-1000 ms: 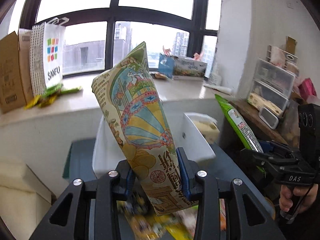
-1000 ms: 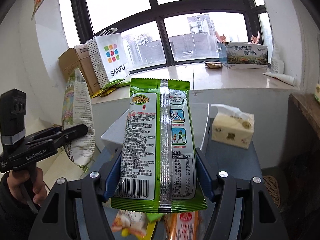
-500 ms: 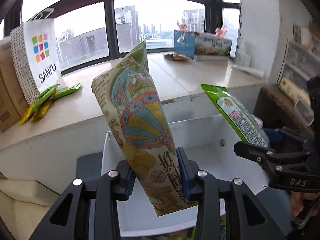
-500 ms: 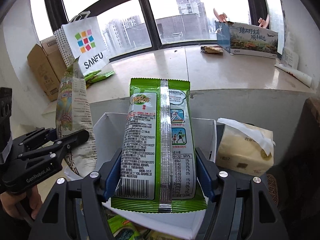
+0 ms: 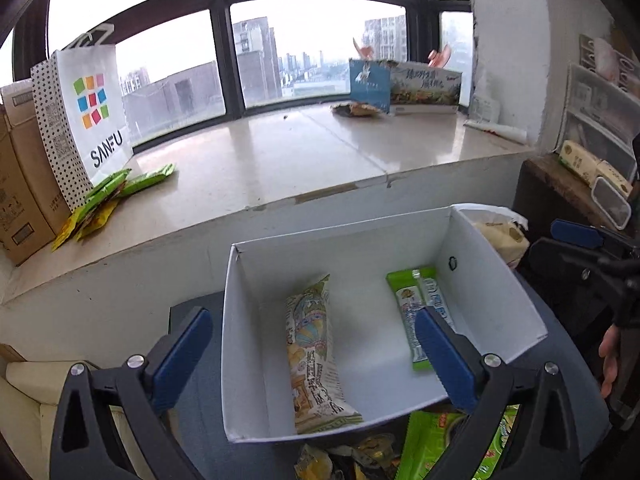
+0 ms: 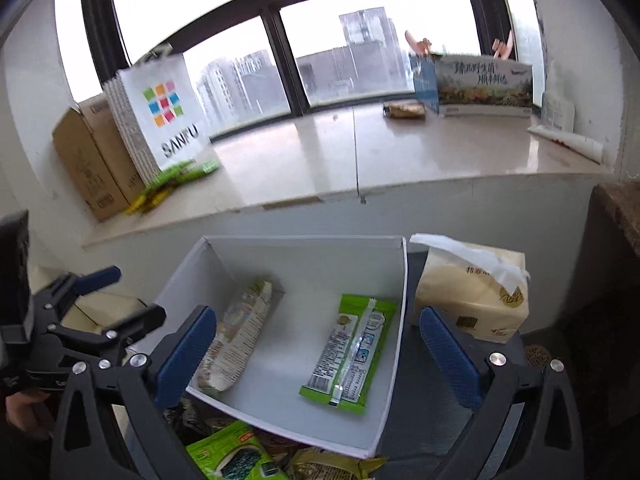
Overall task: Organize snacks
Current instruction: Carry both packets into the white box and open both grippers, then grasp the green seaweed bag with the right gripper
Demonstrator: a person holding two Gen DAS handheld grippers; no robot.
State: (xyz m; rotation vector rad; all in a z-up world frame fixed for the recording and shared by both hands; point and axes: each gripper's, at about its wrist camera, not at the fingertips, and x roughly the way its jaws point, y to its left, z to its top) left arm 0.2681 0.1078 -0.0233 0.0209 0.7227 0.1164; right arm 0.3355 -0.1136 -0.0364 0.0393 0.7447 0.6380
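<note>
Two snack packets lie flat in our white box (image 5: 492, 280), long axes running away from us. At left, the cream illustrated bag (image 5: 314, 354) sits ahead of our left gripper (image 5: 312, 356), fingers wide apart and empty. At right, the green packet (image 6: 350, 354), barcode nearest, sits ahead of our equally spread, empty right gripper (image 6: 320, 360). Unsorted snacks (image 6: 232, 456) wait nearest us. A sill bag (image 5: 96, 112) reads "SANFU".

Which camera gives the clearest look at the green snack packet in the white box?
The right wrist view: the green packet lies fully visible on the white box floor. In the left wrist view, that gripper's finger covers part of it.
</note>
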